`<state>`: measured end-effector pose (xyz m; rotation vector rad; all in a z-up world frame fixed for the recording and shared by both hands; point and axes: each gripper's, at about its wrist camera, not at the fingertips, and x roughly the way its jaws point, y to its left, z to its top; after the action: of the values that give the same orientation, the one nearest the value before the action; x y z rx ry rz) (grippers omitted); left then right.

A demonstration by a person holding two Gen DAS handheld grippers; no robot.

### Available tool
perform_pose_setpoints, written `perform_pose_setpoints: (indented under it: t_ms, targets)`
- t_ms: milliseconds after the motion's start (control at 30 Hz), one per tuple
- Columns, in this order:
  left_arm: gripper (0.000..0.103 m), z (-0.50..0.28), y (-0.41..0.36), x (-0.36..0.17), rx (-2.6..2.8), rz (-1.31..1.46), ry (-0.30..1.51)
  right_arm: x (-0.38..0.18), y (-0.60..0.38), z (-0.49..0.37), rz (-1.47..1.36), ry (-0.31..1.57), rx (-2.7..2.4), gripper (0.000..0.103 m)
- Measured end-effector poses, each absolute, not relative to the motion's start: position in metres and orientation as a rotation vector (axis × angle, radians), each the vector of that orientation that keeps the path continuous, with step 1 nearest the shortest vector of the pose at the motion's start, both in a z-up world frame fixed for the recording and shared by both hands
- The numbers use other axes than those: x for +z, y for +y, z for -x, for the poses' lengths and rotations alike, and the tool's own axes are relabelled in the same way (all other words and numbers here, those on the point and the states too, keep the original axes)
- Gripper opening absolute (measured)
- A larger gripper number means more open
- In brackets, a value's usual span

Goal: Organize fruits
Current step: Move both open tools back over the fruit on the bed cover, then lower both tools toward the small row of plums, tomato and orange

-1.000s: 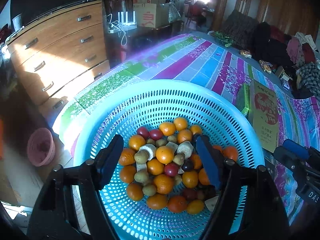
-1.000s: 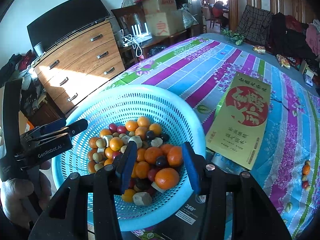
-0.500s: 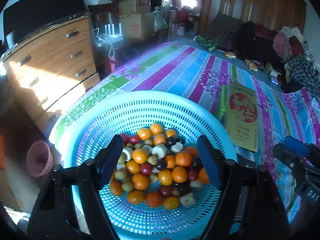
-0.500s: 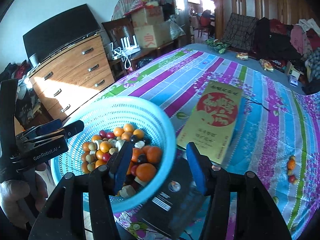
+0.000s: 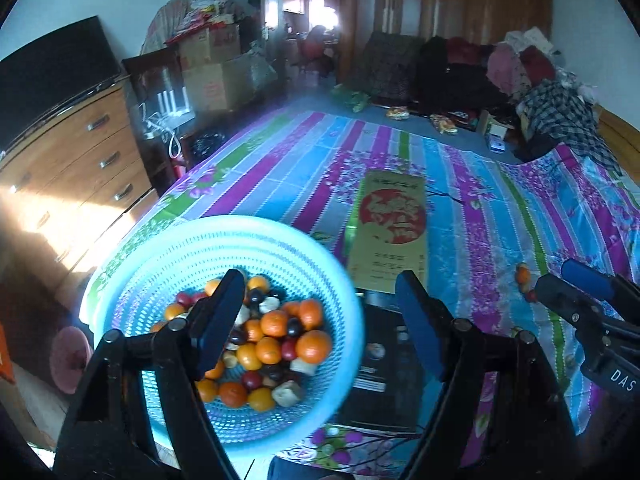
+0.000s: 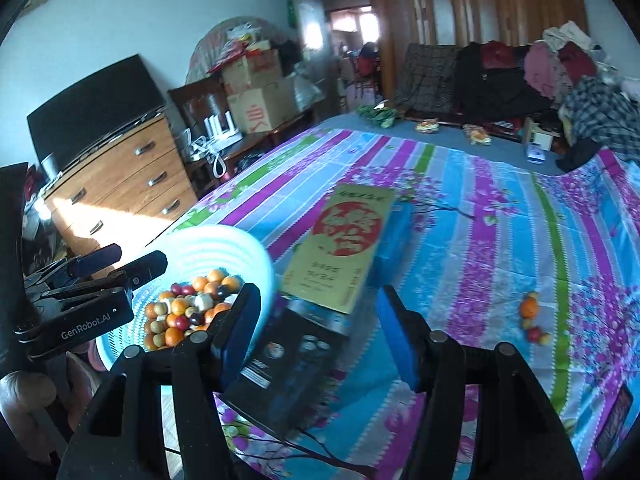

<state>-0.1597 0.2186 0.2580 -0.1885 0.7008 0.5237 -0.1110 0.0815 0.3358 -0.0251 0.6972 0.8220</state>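
A light blue perforated basket (image 5: pixel 224 228) stands at the near left corner of the striped bedspread and holds several oranges, red, dark and pale fruits (image 5: pixel 272 344). My left gripper (image 5: pixel 318 292) hovers open above the basket's right rim, nothing between its fingers. My right gripper (image 6: pixel 318 300) hangs over a black box (image 6: pixel 292 368) right of the basket (image 6: pixel 240 244). Its jaws are opening and are empty. A small cluster of loose fruits (image 6: pixel 530 312) lies on the cloth to the right, also seen in the left wrist view (image 5: pixel 522 276).
A gold box with a red circle (image 6: pixel 344 248) lies beyond the black box, over a blue box (image 6: pixel 394 236). A wooden dresser (image 6: pixel 120 192) and cardboard boxes stand left of the bed. Clothes are piled at the far right. A pink basket (image 5: pixel 70 356) sits on the floor.
Both grippers have pulled back and up from the basket and shifted right, so the basket now sits at lower left. The right jaws have widened.
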Motion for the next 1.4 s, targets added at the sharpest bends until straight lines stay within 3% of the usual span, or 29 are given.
perform_pose_setpoints:
  t_ms: [700,1200,1300,1400]
  targets:
    - [0.082,0.072,0.079,0.242,0.222,0.075,0.769,0.305,-0.101,0.071,-0.130,0.734,0.558,0.064]
    - [0.082,-0.016,0.065,0.132,0.131,0.149,1.015,0.143,-0.156,-0.038,-0.185,0.977,0.475,0.064]
    - [0.082,-0.029,0.073,0.115,0.130,0.173,1.048,0.106,-0.148,-0.075,-0.139,1.025,0.494,0.056]
    - [0.082,-0.041,0.081,0.096,0.119,0.195,1.076,0.076,-0.140,-0.112,-0.063,1.050,0.491,0.055]
